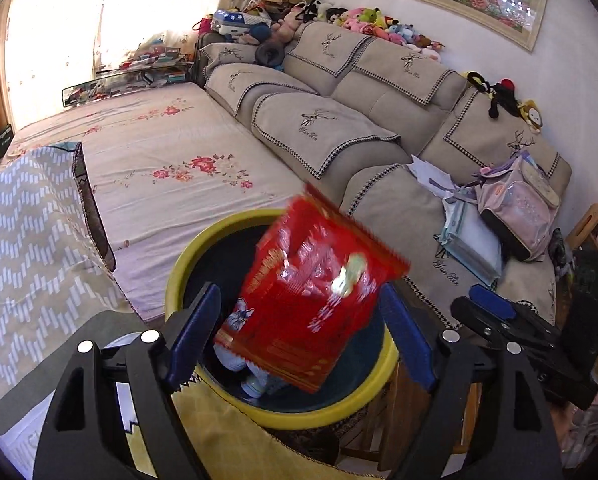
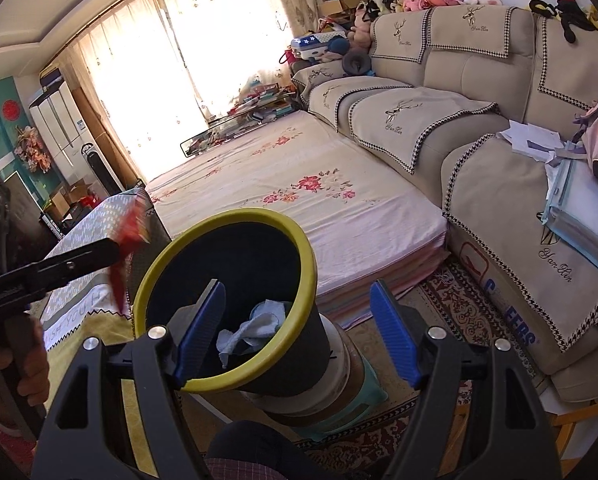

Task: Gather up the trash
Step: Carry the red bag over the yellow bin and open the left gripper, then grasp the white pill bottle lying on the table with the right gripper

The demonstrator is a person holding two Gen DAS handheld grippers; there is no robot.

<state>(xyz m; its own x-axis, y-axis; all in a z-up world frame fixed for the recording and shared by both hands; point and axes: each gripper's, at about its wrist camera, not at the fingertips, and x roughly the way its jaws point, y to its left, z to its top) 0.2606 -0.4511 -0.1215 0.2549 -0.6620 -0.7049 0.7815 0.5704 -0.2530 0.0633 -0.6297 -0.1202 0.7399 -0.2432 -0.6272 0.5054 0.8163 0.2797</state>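
A red snack bag (image 1: pixel 315 300), motion-blurred, hangs tilted between the fingers of my left gripper (image 1: pixel 301 336), right over the bin's mouth. The jaws stand wide, with a gap showing beside the left pad (image 1: pixel 195 332). The bin (image 1: pixel 179 264) is black with a yellow rim and holds crumpled pale-blue trash (image 2: pixel 255 328). In the right wrist view my right gripper (image 2: pixel 299 332) is open and holds nothing, one finger over the bin (image 2: pixel 299 240), the other outside it. The left gripper (image 2: pixel 99 254) and the red bag (image 2: pixel 129 236) show at that view's left edge.
The bin stands on a round stool (image 2: pixel 339 396) over a patterned rug (image 2: pixel 459 312). A floral mattress (image 2: pixel 319 200) lies behind it, with a beige sofa (image 2: pixel 439 120) carrying papers and a pink backpack (image 1: pixel 523 208). A cloth-covered table (image 2: pixel 91 320) is at the left.
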